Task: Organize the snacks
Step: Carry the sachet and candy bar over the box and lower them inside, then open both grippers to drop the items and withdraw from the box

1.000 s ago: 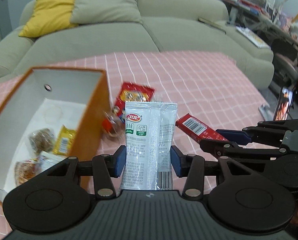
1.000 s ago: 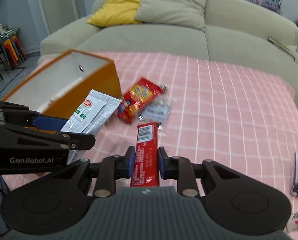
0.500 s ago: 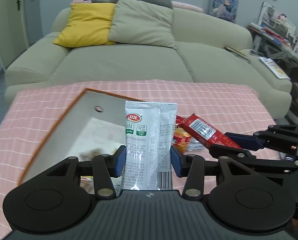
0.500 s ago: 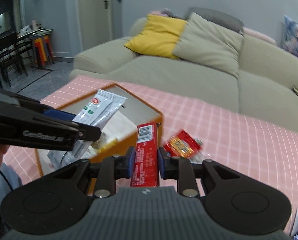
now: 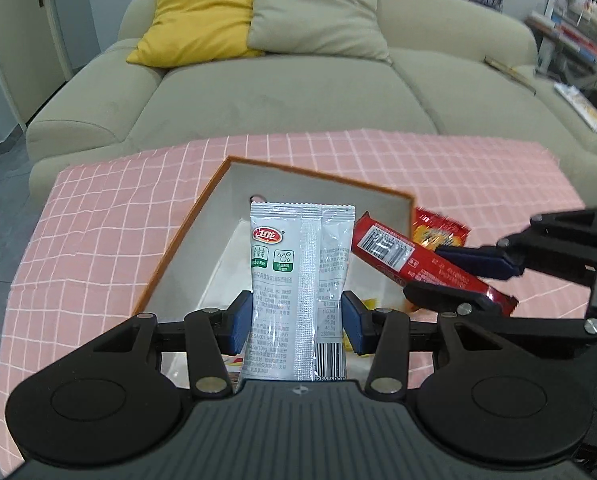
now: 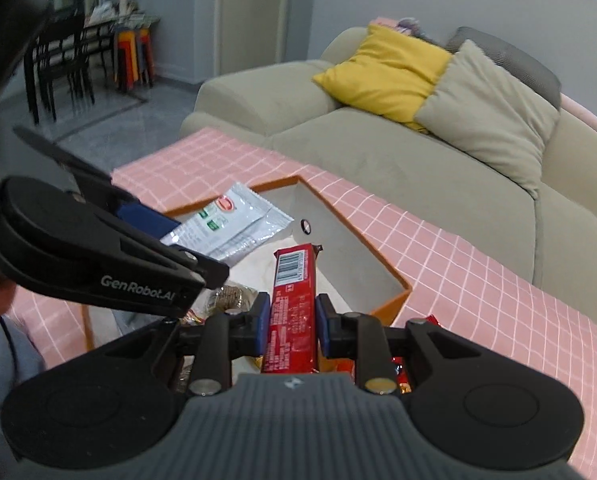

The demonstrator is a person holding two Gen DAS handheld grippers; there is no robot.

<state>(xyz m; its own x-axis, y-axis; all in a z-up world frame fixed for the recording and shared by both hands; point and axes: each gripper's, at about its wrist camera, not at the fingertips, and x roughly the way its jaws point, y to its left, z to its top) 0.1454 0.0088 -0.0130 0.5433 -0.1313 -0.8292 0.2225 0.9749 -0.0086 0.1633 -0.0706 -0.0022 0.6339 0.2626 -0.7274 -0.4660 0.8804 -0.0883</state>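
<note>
Silver-white sachet [image 5: 301,276] upright (red logo, green icons), red barcode bar [image 6: 292,308] tilted beside it, both above open orange box [image 5: 186,236]; red snack packet [image 5: 438,228] flat just outside box wall.

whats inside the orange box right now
In the orange box: a brown round snack and a yellow wrapper. The held white packet and left gripper cover the rest.
</note>
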